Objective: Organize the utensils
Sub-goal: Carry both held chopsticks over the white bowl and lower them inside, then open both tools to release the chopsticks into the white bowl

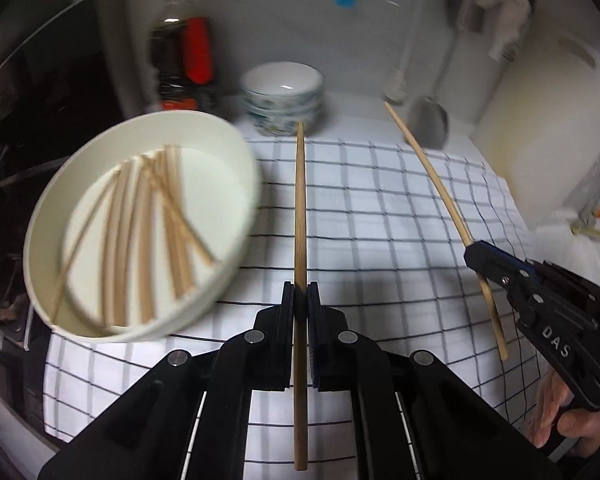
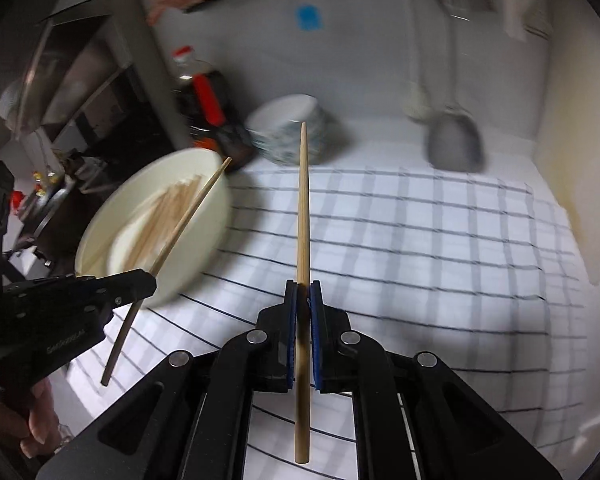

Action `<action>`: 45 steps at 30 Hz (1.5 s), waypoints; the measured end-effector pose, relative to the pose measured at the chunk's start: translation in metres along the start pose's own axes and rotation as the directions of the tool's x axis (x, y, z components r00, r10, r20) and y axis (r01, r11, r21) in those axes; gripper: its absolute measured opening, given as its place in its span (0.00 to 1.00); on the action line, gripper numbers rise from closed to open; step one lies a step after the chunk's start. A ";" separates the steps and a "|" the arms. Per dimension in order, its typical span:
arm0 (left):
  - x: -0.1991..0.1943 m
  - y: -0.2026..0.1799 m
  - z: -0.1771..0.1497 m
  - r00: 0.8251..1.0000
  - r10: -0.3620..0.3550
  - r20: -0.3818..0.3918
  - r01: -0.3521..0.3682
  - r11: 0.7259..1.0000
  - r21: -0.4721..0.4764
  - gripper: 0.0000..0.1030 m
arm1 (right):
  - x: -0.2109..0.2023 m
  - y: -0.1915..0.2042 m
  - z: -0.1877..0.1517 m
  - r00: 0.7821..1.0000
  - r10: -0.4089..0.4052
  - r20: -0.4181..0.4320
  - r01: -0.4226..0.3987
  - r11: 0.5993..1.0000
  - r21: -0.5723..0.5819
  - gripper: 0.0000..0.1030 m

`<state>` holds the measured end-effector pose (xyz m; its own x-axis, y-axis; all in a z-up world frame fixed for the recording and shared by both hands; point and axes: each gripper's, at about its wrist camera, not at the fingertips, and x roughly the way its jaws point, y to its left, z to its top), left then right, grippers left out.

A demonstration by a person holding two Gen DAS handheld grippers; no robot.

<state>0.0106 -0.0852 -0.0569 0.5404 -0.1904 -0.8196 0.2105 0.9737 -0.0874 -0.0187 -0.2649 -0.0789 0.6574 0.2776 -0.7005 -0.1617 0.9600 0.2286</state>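
My left gripper (image 1: 300, 292) is shut on a wooden chopstick (image 1: 300, 200) that points forward over the checked cloth (image 1: 380, 216). My right gripper (image 2: 303, 288) is shut on a second chopstick (image 2: 302, 208), also held above the cloth. Each gripper shows in the other's view, the right gripper (image 1: 474, 252) at the right and the left gripper (image 2: 150, 280) at the left. A white round bowl (image 1: 236, 240) with several chopsticks inside (image 1: 156, 216) sits at the left of the cloth; it also shows in the right wrist view (image 2: 216, 200).
A stack of patterned bowls (image 1: 284, 96) and a dark sauce bottle (image 1: 180, 48) stand at the back by the white wall. A metal ladle (image 1: 430, 120) hangs at the back right. A pale cutting board (image 1: 540, 120) leans at the right. A metal rack (image 2: 80, 68) stands at the left.
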 end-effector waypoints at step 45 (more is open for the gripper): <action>0.001 0.199 0.033 0.959 0.277 -0.057 -0.282 0.922 -0.265 0.88 | 0.125 0.160 0.095 0.978 0.048 -0.203 -0.066 0.994 -0.083 0.36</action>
<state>0.0795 0.1044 -0.0564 0.5304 0.0947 -0.8424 -0.1741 0.9847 0.0010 0.1079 -0.0799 -0.0659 0.4855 0.3252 -0.8115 -0.2657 0.9392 0.2174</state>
